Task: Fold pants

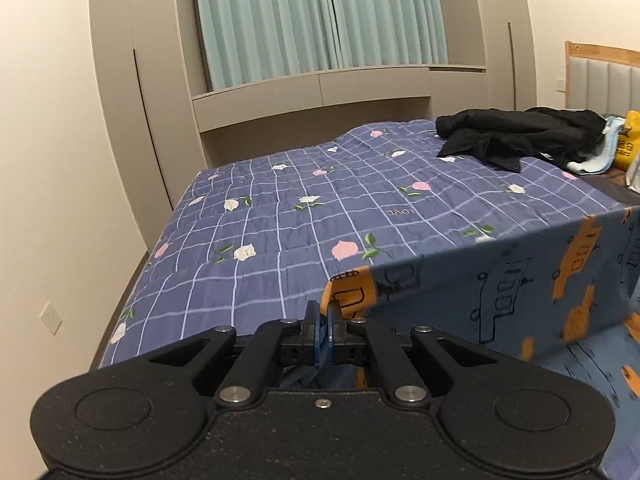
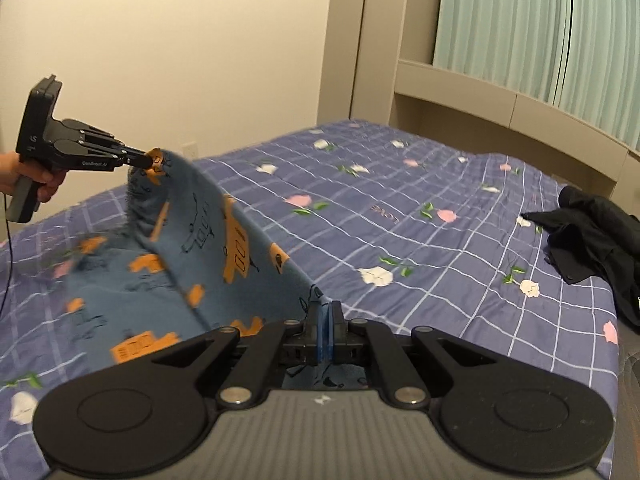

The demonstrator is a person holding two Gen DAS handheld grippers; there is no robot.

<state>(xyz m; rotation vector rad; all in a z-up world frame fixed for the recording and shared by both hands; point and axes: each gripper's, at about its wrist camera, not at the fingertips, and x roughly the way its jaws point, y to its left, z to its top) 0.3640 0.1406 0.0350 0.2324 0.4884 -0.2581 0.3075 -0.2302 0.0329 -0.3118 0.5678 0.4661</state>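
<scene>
The pants (image 1: 500, 280) are blue with orange blocks and black line drawings. They hang stretched between my two grippers above the bed. My left gripper (image 1: 323, 316) is shut on one corner of the pants. It also shows in the right wrist view (image 2: 149, 160), held in a hand at the left. My right gripper (image 2: 325, 312) is shut on the other end of the pants (image 2: 208, 240). The lower part of the cloth rests on the quilt.
The bed (image 1: 280, 220) has a purple checked quilt with flowers. A pile of black clothes (image 1: 520, 136) lies near the headboard (image 1: 600, 76), also seen in the right wrist view (image 2: 596, 236). A light blue cloth and yellow bag (image 1: 630, 140) lie beside it. Cabinets and curtains (image 1: 320, 16) stand behind.
</scene>
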